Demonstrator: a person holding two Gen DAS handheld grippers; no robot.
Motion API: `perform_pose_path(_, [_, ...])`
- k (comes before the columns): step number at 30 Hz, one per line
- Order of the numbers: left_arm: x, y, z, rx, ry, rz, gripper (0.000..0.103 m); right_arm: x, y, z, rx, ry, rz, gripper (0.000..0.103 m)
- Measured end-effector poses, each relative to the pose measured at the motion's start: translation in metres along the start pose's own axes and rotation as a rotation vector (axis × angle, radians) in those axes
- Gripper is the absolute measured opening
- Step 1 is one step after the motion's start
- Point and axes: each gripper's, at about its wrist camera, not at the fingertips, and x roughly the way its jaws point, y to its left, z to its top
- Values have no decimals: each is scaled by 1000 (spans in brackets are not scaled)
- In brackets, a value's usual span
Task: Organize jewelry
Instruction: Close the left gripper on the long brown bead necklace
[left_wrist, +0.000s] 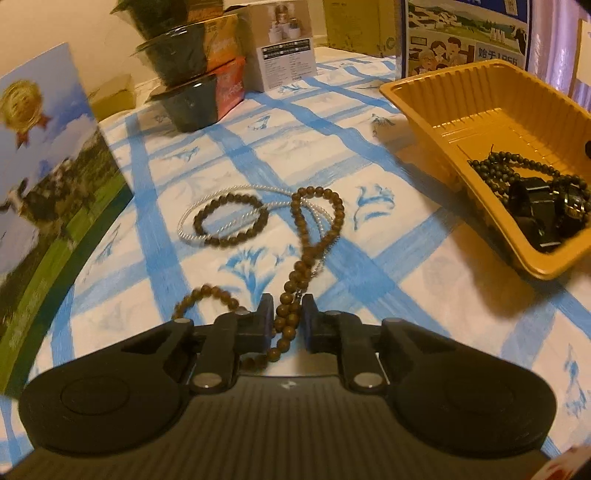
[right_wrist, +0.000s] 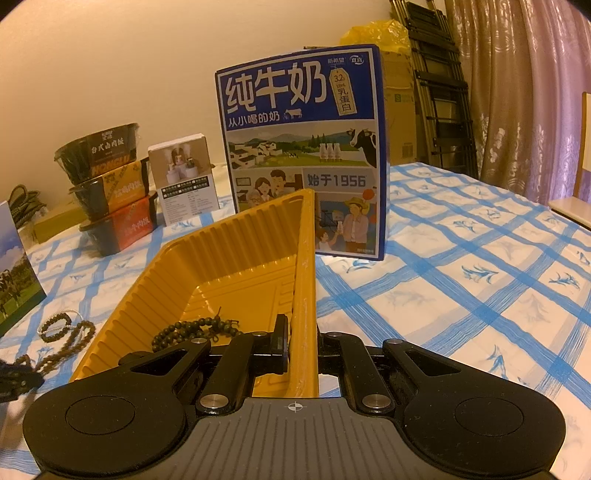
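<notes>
**Grabbing the long bead strand w/ tray pinned**

Reaching low over the blue-checked tablecloth (left_wrist: 388, 236), the left gripper (left_wrist: 289, 314) has its fingers spread a little, w/ the brown wooden bead necklace (left_wrist: 317, 221) running right btwn them; pads look not quite clamped on it yet. Farther out, that strand loops over a white twisted cord necklace (left_wrist: 221, 195), and a brown bead bracelet (left_wrist: 231, 221) lies on the cord too. The right gripper (right_wrist: 301, 341) is pinched on the rim of the yellow plastic tray (right_wrist: 306, 280), steadying it. Tray already holds dark green beads (right_wrist: 192, 328) and a black watch (left_wrist: 535, 206).

Risk, as I see it: lift the strand and the tangle likely drags the cord + bracelet along, or the beads slip out of a loose grip. Tray's thin rim could also flex and tip.
</notes>
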Motion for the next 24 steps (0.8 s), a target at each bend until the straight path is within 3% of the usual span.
perform_pose_path(13, [-72, -27, -62, -187, 11, -51, 13, -1, 1, 0, -2, 0, -1, 8])
perform_pose_path(24, [-61, -34, -51, -173, 30, -43, 19, -1, 0, -2, -1, 1, -2, 8])
